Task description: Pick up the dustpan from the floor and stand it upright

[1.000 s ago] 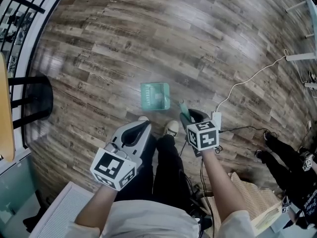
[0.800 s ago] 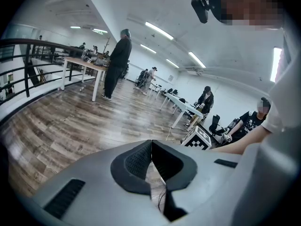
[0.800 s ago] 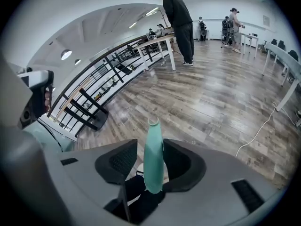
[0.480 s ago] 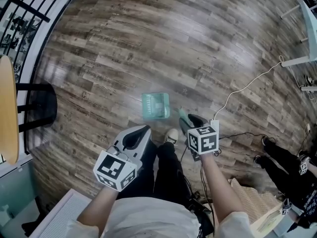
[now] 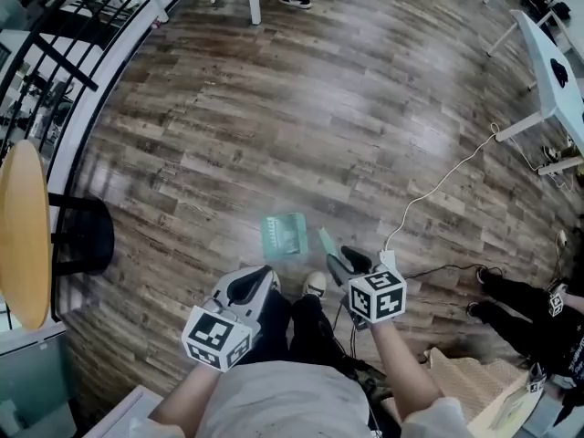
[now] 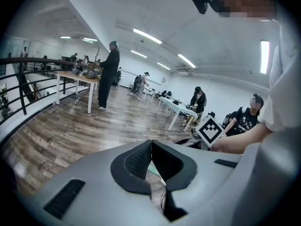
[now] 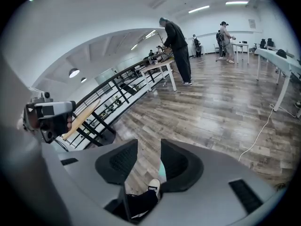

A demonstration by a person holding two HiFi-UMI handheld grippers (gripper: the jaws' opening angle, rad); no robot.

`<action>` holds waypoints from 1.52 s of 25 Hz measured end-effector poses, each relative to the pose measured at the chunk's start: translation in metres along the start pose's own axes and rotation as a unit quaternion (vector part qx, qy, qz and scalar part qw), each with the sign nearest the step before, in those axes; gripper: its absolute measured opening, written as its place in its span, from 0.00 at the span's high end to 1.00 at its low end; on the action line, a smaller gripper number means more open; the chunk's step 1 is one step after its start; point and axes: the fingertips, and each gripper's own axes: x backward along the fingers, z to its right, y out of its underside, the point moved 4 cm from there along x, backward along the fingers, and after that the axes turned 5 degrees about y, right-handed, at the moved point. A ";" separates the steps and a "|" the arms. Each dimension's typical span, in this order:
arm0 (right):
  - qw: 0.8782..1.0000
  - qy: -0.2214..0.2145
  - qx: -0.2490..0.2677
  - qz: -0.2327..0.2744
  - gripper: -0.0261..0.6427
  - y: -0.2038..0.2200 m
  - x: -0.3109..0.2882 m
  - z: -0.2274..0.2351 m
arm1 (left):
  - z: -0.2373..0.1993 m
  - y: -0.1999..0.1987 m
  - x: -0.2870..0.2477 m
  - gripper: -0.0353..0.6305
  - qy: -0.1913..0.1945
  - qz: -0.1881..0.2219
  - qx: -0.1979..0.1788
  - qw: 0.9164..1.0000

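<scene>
The task looks done: the teal plastic long-handled dustpan (image 5: 285, 234) seems to stand unaided on the wood-plank floor (image 5: 383, 108), though it shows small. The right gripper (image 7: 148, 160) has just been opening its jaws, now wide and clamping nothing; the left gripper (image 6: 150, 147) is closed and empty.

Bright ceiling strip lights (image 6: 146, 36) lit the room evenly, glare sheened the wooden floor (image 5: 102, 185) at left, and fisheye bending darkened the edges
</scene>
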 end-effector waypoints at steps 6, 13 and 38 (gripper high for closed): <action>0.999 0.007 0.012 0.049 0.77 -0.024 0.052 -0.025 | 0.029 -0.022 0.013 0.91 0.019 -0.001 -0.031 0.999; 0.995 0.024 0.035 0.094 0.86 -0.040 0.093 -0.051 | 0.053 -0.025 0.031 0.91 0.031 -0.003 -0.053 0.998; 0.992 0.033 0.038 0.115 0.92 -0.044 0.133 -0.064 | 0.072 -0.041 0.036 0.91 0.038 0.009 -0.074 0.997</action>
